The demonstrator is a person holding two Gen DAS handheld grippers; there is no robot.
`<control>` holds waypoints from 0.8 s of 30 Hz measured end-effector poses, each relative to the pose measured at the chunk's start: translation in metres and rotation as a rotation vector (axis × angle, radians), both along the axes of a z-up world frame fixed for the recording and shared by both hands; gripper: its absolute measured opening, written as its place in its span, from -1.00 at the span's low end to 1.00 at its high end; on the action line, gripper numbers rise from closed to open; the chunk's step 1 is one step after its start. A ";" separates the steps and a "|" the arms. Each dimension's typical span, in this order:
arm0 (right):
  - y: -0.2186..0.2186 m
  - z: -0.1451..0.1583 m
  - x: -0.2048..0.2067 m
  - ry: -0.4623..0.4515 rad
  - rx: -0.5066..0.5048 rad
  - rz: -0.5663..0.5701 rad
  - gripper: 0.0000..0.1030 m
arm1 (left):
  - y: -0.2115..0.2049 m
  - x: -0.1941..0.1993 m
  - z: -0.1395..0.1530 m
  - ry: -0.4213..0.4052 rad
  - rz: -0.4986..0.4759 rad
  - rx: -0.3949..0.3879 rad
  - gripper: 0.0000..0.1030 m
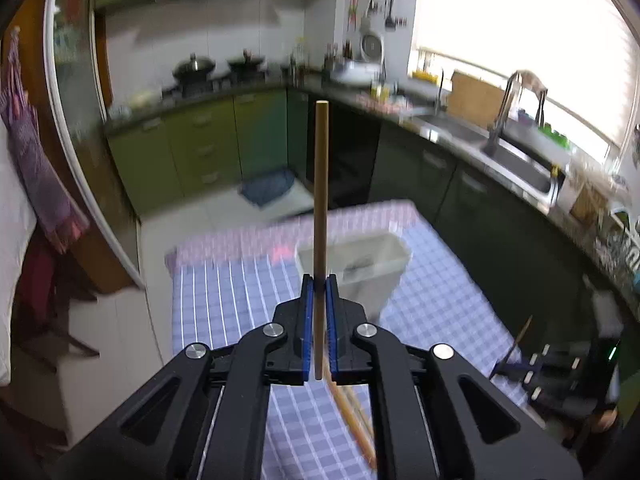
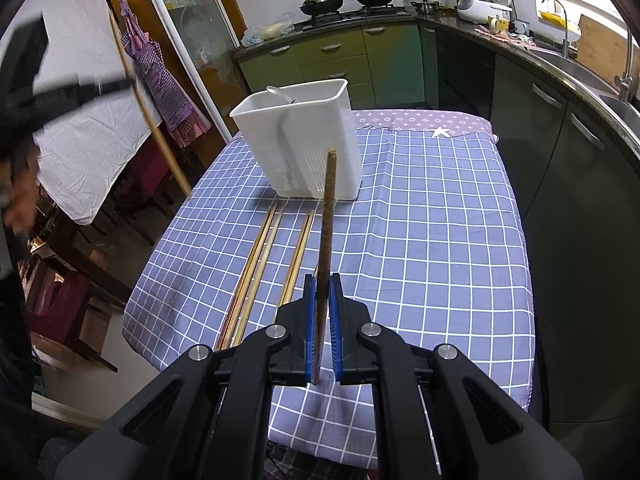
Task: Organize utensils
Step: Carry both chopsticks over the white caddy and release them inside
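Left gripper (image 1: 320,280): closest to the lens in the left wrist view; blue-padded jaws clamped on a pale chopstick (image 1: 321,216), which stands upright between them and rises well above the fingertips.
Right gripper (image 2: 323,278): jaws closed on a dark brown chopstick (image 2: 326,216), held along the fingers with its tip pointing toward the holder.
Loose chopsticks (image 2: 262,264): two pairs lying side by side on the cloth, left of the right gripper, their far ends just short of the holder's base.
Utensil holder (image 2: 304,140): white plastic bin with a perforated lower wall, standing upright on the table beyond the chopsticks; a white spoon handle (image 2: 278,93) shows above its rim.
Tablecloth (image 2: 440,220): blue with a white grid, covering the table; a purple patterned strip runs along the far edge.
Surroundings: green kitchen cabinets (image 2: 340,56), two pans on the hob (image 2: 346,0), a sink (image 1: 516,160) under a bright window.
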State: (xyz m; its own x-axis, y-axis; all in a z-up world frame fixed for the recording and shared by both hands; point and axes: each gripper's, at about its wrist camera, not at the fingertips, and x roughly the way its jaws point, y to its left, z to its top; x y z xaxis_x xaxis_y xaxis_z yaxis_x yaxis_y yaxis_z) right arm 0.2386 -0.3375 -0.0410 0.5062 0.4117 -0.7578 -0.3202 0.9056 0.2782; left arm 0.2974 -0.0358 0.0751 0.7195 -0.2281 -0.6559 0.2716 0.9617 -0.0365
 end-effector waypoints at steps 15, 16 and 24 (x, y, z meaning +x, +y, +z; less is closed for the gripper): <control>-0.006 0.001 -0.001 0.009 0.017 -0.007 -0.85 | -0.031 0.081 -0.020 -0.088 0.060 -0.049 -0.88; -0.005 0.002 -0.001 0.009 0.016 -0.005 -0.85 | -0.032 0.083 -0.028 -0.066 0.060 -0.040 -0.88; 0.000 0.042 0.016 -0.065 0.018 -0.010 -0.85 | -0.028 0.077 -0.061 0.009 0.050 0.034 -0.75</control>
